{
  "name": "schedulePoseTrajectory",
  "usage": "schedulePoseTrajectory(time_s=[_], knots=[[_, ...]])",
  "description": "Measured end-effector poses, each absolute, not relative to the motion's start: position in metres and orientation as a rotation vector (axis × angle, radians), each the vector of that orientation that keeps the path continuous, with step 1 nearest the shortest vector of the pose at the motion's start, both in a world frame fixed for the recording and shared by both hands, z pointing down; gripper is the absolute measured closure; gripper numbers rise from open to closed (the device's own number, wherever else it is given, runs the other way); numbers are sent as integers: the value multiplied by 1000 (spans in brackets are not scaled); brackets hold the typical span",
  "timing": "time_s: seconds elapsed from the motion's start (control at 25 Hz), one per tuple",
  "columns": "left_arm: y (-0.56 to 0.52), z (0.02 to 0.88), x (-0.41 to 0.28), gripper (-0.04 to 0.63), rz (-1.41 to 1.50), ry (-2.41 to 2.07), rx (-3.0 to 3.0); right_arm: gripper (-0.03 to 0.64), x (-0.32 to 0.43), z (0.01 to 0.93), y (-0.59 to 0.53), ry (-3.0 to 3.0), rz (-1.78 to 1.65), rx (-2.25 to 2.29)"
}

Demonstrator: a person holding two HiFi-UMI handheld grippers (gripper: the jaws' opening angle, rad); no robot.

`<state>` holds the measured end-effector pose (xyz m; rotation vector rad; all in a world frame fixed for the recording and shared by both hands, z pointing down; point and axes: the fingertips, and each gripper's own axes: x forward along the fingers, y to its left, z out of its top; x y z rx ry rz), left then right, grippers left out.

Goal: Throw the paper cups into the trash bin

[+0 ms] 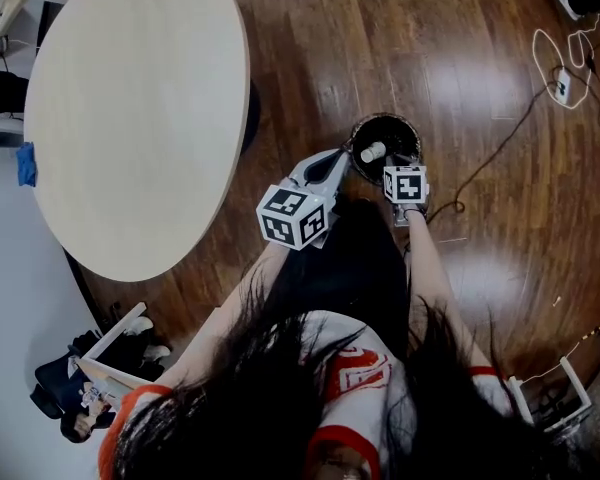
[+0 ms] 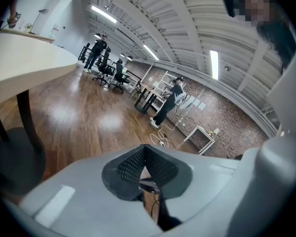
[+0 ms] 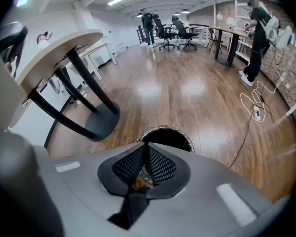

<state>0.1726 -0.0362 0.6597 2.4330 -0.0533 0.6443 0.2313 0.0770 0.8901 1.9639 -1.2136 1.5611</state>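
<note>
A dark round trash bin [image 1: 390, 120] stands on the wooden floor just ahead of me. A white paper cup [image 1: 372, 152] lies inside it. My left gripper [image 1: 346, 156] reaches to the bin's left rim; in the left gripper view its jaws [image 2: 145, 152] are shut with nothing between them. My right gripper [image 1: 400, 160] hangs over the near right rim. In the right gripper view its tips [image 3: 147, 149] meet just above the bin's mouth [image 3: 186, 138]. A small brownish patch shows in the slit behind the pads; I cannot tell what it is.
A large round pale table [image 1: 130, 108] stands to the left, its black base [image 3: 101, 122] close to the bin. Cables and a power strip [image 1: 562, 86] lie on the floor at the far right. People and office chairs [image 3: 175, 31] are far across the room.
</note>
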Motion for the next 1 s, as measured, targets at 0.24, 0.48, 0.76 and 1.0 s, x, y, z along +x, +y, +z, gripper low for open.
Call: schedulePoseTrajectory(time_s=[0.24, 0.48, 0.76, 1.0], knots=[[-42, 632, 168, 595, 616, -61, 2419, 615, 238, 842, 74, -1204, 1534, 2115], [-36, 601, 163, 595, 593, -80, 2412, 615, 243, 762, 68, -1256, 1507, 2336], [-39, 571, 167, 595, 547, -119, 2420, 615, 246, 649, 55, -1384, 1325, 2487], [-48, 540, 173, 595, 496, -136, 2468, 615, 235, 579, 47, -1510, 1334, 2604]])
